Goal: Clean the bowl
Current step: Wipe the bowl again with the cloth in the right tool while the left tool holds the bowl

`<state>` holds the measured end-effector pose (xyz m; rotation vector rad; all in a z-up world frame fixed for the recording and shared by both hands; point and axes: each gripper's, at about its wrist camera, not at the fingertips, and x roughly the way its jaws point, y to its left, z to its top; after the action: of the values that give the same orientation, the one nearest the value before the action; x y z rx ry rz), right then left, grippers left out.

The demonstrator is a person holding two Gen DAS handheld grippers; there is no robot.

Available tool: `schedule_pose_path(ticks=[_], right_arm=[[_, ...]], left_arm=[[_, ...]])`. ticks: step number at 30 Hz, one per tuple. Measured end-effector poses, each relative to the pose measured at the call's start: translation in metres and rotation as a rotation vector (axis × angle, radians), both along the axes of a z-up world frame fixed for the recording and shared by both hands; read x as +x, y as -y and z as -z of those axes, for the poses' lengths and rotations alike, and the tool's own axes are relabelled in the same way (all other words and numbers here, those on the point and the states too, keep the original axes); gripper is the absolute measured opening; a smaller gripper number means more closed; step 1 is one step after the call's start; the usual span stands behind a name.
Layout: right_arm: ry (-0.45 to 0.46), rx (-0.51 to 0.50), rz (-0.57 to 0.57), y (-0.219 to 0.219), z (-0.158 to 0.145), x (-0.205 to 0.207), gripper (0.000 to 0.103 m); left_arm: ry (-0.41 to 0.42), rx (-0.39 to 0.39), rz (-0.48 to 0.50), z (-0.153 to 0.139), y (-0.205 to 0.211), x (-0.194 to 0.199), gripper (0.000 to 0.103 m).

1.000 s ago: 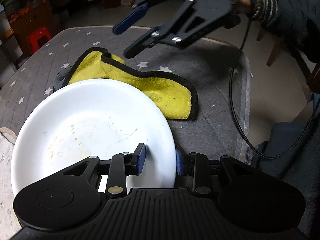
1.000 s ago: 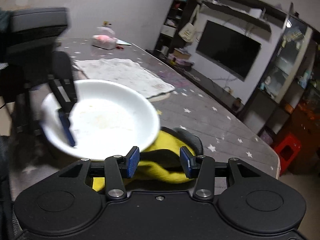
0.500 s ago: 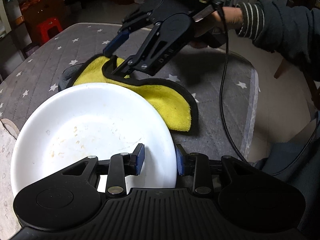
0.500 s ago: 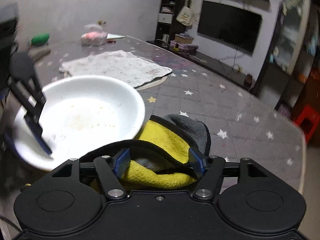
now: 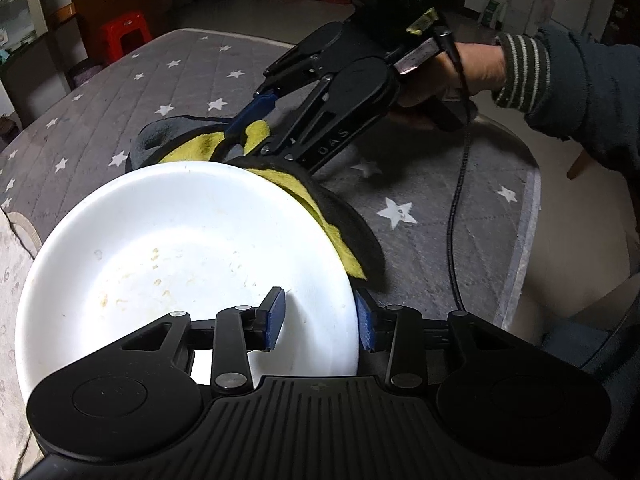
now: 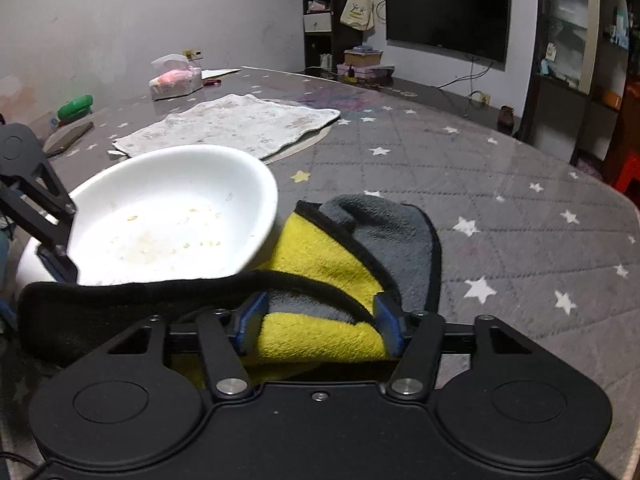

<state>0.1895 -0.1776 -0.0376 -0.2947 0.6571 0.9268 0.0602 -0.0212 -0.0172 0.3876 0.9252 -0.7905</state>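
Observation:
A white bowl (image 5: pixel 180 248) with dried food specks is held by its near rim in my left gripper (image 5: pixel 320 316), one pad inside and one outside. It also shows in the right wrist view (image 6: pixel 172 216). A yellow and grey cloth (image 6: pixel 340 252) with black trim lies on the table beside the bowl and partly under its rim (image 5: pixel 320 204). My right gripper (image 6: pixel 316 320) is open and low over the cloth, with a fold of it between the fingers. In the left wrist view the right gripper (image 5: pixel 244 136) reaches down onto the cloth's far end.
The table has a grey star-patterned cover (image 6: pixel 500 208). A pale cloth mat (image 6: pixel 240 124) lies beyond the bowl. A tissue pack (image 6: pixel 176 80), a green item (image 6: pixel 76 106) and a phone (image 6: pixel 68 138) sit at the far side. The table edge (image 5: pixel 536 184) and a cable (image 5: pixel 456 216) are at the right.
My right gripper has come down from above the table onto the cloth, its fingers now straddling a fold. The bowl stays held in my left gripper.

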Motion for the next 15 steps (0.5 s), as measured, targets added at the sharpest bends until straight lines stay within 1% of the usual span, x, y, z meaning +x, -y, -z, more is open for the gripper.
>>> schedule_pose_path(ticks=[4,8,13,15], right_arm=[[0.006,-0.011,-0.03,0.001,-0.002,-0.011,0.056],[0.031,-0.037,-0.071,0.007,-0.005,-0.036,0.053],[0.076,-0.083,-0.122,0.012,-0.011,-0.067,0.051],[0.117,-0.113,-0.159,0.012,-0.013,-0.084,0.049]], left_arm=[[0.01,0.014,-0.002,0.001,0.0,0.001,0.038],[0.027,0.027,0.009,0.003,0.0,-0.001,0.036],[0.065,0.041,0.055,0.004,0.002,-0.005,0.034],[0.085,0.05,0.085,0.004,0.003,-0.008,0.034]])
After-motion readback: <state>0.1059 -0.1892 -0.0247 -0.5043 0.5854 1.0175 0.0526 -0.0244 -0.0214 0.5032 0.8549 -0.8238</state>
